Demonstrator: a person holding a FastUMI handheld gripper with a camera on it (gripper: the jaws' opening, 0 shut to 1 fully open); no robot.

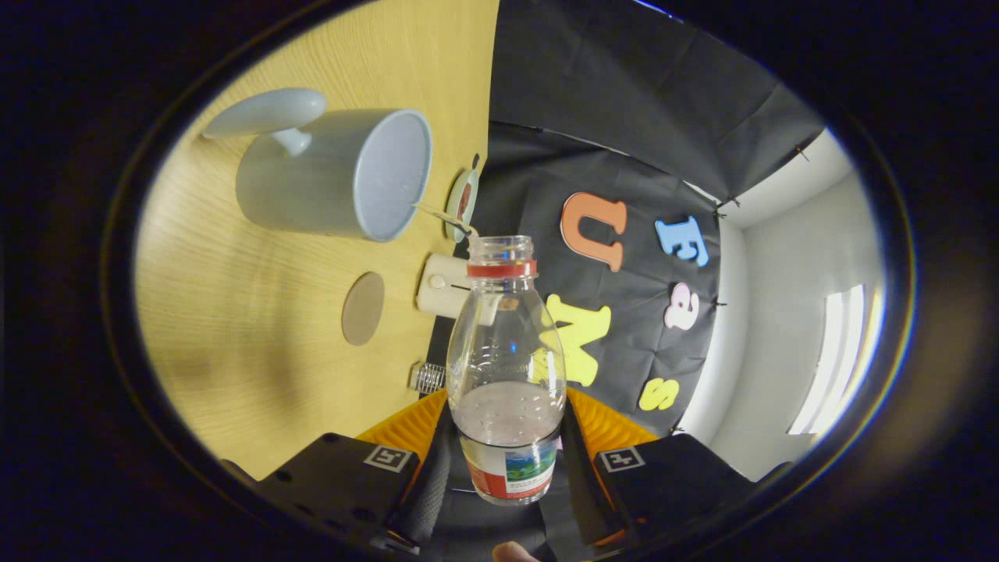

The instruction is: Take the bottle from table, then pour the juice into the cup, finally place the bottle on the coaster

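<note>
Between our gripper's (506, 460) two fingers sits the bottle (506, 367), and we see both fingers pressed against its lower body, clamped on it at the labelled band. Clear plastic, uncapped, with a red ring under its open mouth, the bottle holds a pale pinkish liquid pooled low, near the fingers. We hold it off the bench (257, 336), whose wooden top appears rolled on its side in our view, so the bottle is tipped well away from upright relative to the bench top.

Beyond the bottle's mouth stands the cup (335, 173), a pale grey mug with its handle on the far side from the bottle and its open rim turned toward the neck. We see the cup's rim near the bottle's mouth but apart from it. A round brown coaster (363, 308) lies flat on the bench, bare, beside the cup and well apart from the fingers. A small cream-coloured box (442, 285) sits at the bench's back edge, just behind the bottle's neck.
</note>
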